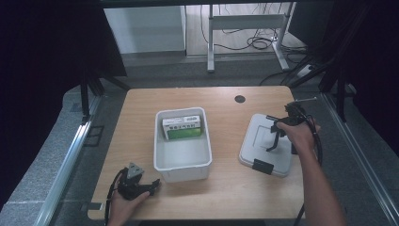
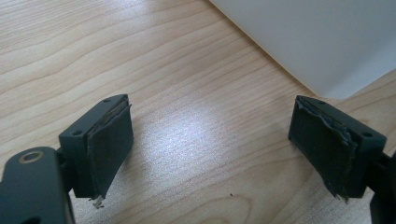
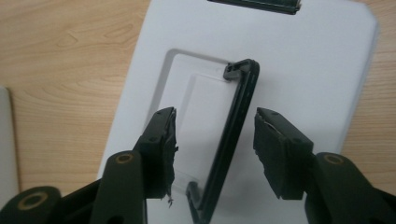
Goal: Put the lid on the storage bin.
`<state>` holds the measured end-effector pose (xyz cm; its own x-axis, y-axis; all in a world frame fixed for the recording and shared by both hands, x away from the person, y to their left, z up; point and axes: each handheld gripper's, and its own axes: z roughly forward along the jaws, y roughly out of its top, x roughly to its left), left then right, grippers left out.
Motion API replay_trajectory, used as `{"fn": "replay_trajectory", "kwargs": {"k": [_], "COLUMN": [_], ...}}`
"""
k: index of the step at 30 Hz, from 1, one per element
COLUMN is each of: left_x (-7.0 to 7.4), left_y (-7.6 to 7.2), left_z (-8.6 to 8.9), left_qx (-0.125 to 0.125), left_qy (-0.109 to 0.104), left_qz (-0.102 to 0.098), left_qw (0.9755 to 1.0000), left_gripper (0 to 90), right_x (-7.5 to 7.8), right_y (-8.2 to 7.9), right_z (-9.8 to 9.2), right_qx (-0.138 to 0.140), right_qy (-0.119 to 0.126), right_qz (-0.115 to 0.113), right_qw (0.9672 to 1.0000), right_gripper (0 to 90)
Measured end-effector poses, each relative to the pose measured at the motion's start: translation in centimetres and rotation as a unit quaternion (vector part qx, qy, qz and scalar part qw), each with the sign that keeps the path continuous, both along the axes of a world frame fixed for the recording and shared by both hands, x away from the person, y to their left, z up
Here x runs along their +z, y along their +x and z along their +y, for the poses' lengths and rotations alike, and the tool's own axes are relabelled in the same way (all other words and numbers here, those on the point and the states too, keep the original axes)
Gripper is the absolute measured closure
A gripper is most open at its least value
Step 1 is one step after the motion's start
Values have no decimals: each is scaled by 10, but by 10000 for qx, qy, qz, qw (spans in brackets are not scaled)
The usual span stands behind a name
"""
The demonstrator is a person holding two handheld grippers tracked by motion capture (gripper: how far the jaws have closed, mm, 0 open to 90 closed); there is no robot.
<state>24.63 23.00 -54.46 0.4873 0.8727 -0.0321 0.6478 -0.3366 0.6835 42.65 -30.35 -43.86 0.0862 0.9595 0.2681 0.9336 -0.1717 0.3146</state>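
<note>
The lid [image 1: 269,143] lies flat on the table [image 1: 226,197], to the right of the bin [image 1: 182,165] and well apart from it, with its black clip [image 1: 263,165] on the near edge. A black handle [image 3: 233,126] stands raised out of the recess in the lid's middle, hinged at its two ends. Judged from its look, the lid is thin moulded plastic: light, stiff enough to lift from one point, smooth and somewhat slippery on its broad faces, not fragile though likely to flex if taken by one corner. The raised handle is the sensible place to hold it, since it is narrow, central over the lid and offers two flat sides to the pads; a grip at mid-length should keep the lid level. The right gripper [image 3: 215,140] is over the lid's middle with its jaws spread either side of that handle, the bar between them nearer the left pad, and neither pad pressing on it as far as can be seen. The left gripper [image 2: 210,140] rests on the table at the bin's near left corner, jaws spread wide with only bare wood between them. Inside the bin, against its far wall, lies a green and white box [image 1: 184,128].
</note>
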Motion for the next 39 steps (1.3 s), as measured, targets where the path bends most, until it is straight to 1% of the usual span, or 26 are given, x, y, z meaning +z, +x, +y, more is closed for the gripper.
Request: {"fn": "replay_trajectory", "kwargs": {"k": [3,5,7,8,9,13,16,18,23,24,27,32,34,36,38,39], "left_x": [0,0,0,0,0,0,0,0,0,0,0,0,0,0,0,0], "left_y": [0,0,0,0,0,0,0,0,0,0,0,0,0,0,0,0], "left_z": [0,0,0,0,0,0,0,0,0,0,0,0,0,0,0,0], "left_qx": [1,1,2,2,1,0,1,2,3,1,1,2,5,5,5,5], "left_qy": [0,0,0,0,0,0,-2,-2,-3,-1,-1,-3,-3,-3,-4,-3], "left_qz": [0,0,0,0,0,0,-2,-3,-3,-3,0,-1,-2,-2,0,-1], "left_qw": [10000,10000,10000,10000,10000,10000,10000,10000,10000,10000,10000,10000,10000,10000,10000,10000], "left_gripper": [137,137,137,137,137,137,137,137,137,137,137,137,137,137,136,136], "right_x": [-6,-10,-12,-12,-12,-14,-15,-17,-19,-19,-21,-20,-18,-14,-10,-9], "right_y": [1,1,1,1,3,5,7,9,10,10,10,10,9,9,8,7], "right_z": [-1,-2,-2,-2,-3,-3,-4,-4,-5,-5,-9,-10,-10,-9,-8,-8], "right_qx": [-56,-90,-114,-114,-155,-250,-317,-370,-500,-547,-675,-776,-816,-818,-765,-765], "right_qy": [30,92,132,132,181,267,347,405,470,533,765,863,910,977,1015,1066], "right_qz": [122,152,257,257,317,440,616,692,807,846,847,813,745,724,644,648], "right_qw": [9999,9998,9995,9995,9992,9984,9970,9961,9944,9935,9912,9899,9897,9892,9898,9892], "right_gripper": [533,558,590,590,631,703,762,793,830,835,846,848,849,849,849,849]}}
